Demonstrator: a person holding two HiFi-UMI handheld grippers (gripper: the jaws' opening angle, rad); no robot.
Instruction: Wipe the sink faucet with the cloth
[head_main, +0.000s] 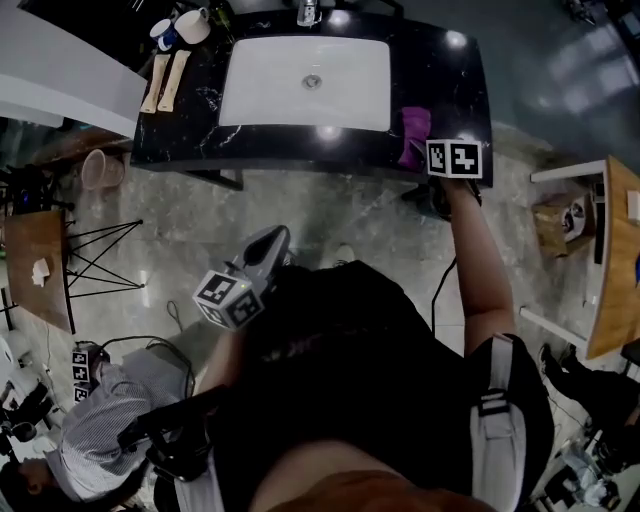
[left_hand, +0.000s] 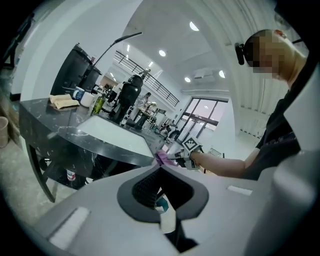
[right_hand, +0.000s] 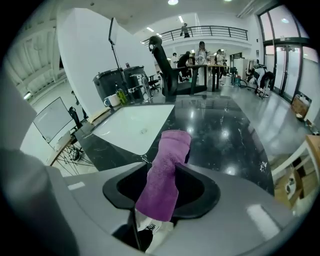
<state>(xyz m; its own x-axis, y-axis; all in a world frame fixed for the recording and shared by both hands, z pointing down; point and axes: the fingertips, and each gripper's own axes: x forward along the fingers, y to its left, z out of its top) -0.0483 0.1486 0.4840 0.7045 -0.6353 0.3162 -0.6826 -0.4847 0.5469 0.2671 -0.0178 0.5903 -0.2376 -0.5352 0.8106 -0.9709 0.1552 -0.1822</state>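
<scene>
Draping black marble counter (right_hand: 227, 135), cloth (right_hand: 172, 145) sits between wide right tongs (right_hand: 164, 175); left tongs (left_hand: 159, 186) closed.

We're in a big open workspace here, more test lab or studio than anyone's home. A lone black marble desk (head_main: 465, 70) with a white sink (head_main: 260, 85) stands free on the stone floor (head_main: 330, 215), a cable (head_main: 437, 295) trailing nearby. Around it there's a boom light stand (left_hand: 127, 36), a rolling office chair (right_hand: 165, 70) and people at work desks (right_hand: 201, 50). Up above, a mezzanine railing (right_hand: 220, 30) and recessed ceiling lights (left_hand: 162, 52), and off to the side, tall glass doors (right_hand: 292, 55).
</scene>
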